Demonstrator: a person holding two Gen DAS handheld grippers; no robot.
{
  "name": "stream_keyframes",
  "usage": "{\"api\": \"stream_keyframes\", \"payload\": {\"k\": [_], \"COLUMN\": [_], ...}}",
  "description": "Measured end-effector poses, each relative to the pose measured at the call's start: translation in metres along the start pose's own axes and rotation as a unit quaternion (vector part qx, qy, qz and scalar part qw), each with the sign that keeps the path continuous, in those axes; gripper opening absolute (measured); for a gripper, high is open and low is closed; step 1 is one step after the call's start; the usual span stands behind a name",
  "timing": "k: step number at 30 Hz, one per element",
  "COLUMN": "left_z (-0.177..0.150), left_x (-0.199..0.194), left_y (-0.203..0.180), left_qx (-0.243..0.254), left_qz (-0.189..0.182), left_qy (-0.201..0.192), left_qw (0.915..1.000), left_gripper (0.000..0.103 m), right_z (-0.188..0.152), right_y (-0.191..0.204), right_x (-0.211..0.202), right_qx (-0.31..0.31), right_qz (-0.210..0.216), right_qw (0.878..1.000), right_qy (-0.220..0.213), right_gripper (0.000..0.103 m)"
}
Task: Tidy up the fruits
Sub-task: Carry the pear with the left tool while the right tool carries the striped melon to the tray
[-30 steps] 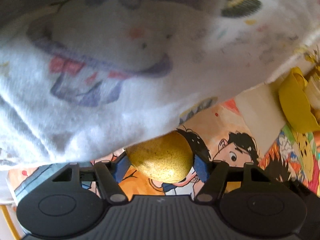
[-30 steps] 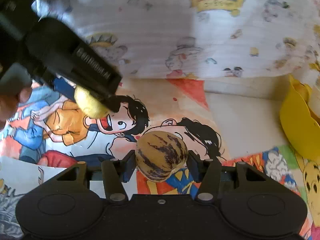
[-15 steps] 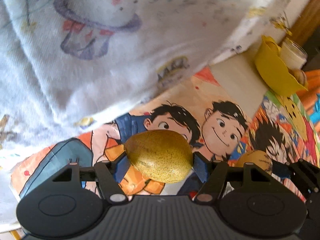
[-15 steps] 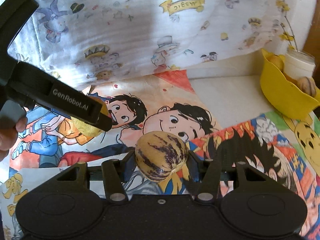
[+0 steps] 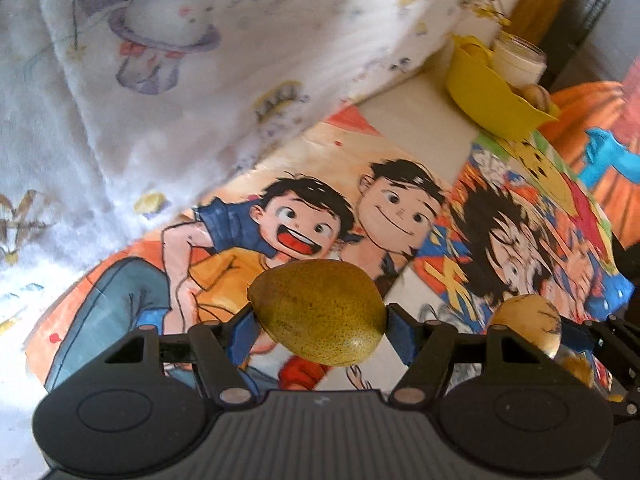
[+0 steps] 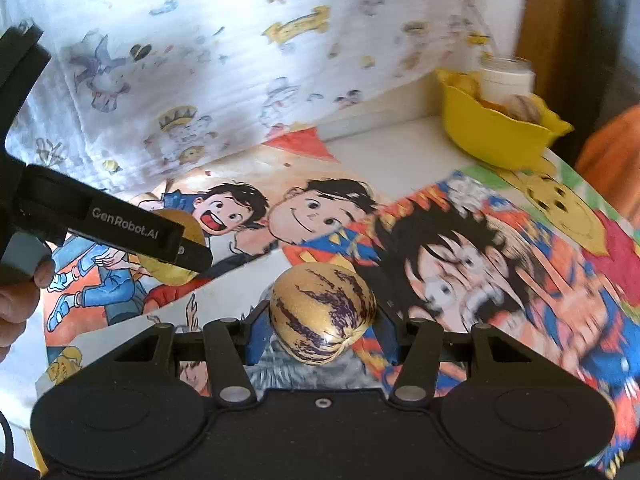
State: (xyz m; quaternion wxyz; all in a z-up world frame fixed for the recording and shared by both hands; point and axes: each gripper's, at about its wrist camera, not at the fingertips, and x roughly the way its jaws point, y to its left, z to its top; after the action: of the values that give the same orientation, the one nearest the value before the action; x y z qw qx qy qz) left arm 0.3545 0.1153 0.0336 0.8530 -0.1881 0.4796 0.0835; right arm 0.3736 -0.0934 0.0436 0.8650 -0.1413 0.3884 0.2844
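A: Status of the left gripper (image 5: 318, 318)?

B: Clamped on a yellow-green speckled pear (image 5: 318, 312). Both blue pads press its sides, and the fruit is held clear above the cartoon-printed table cover (image 5: 320, 200). In the right wrist view the same gripper (image 6: 182, 250) shows at the left, gripped by the person's hand (image 6: 18, 300), with the pear (image 6: 172, 248) partly hidden behind one black finger.

A: And the right gripper (image 6: 322, 322)?

B: Closed on a golden fruit with purple stripes (image 6: 322, 312). The pads contact it on both sides. It too is above the table cover (image 6: 500, 260), not resting on it. From the left wrist view that fruit (image 5: 526, 322) appears at the lower right, just beside the left gripper's linkage.

A: Location of the receiving container?

B: A yellow bowl (image 6: 496, 136) stands at the far right corner of the table, well apart from both grippers. At least one brownish fruit (image 6: 522, 108) lies in it. A white jar (image 6: 506, 76) stands just behind the bowl.

A: Background?

B: A white cloth with small cartoon prints (image 6: 240, 60) hangs along the far edge of the table.
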Motion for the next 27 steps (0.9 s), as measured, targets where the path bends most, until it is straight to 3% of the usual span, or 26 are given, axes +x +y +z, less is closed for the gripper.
{"api": "stream_keyframes", "payload": {"k": [14, 27], "left_z": [-0.036, -0.085], "left_x": [-0.031, -0.056], "left_y": [-0.042, -0.083], "left_qx": [0.102, 0.206], "left_qz": [-0.079, -0.154], "left_qy": [0.006, 0.025], "left_qw": [0.9915, 0.9662], "left_gripper": [0.071, 0.071], "right_z": [-0.062, -0.141], "right_y": [0.002, 0.027], "right_x": [-0.087, -0.156], "right_qx": [0.111, 0.204], "right_qz": [-0.096, -0.17], "right_qw": [0.989, 0.964], "right_qy": [-0.02, -0.002], "right_gripper": [0.056, 0.056]}}
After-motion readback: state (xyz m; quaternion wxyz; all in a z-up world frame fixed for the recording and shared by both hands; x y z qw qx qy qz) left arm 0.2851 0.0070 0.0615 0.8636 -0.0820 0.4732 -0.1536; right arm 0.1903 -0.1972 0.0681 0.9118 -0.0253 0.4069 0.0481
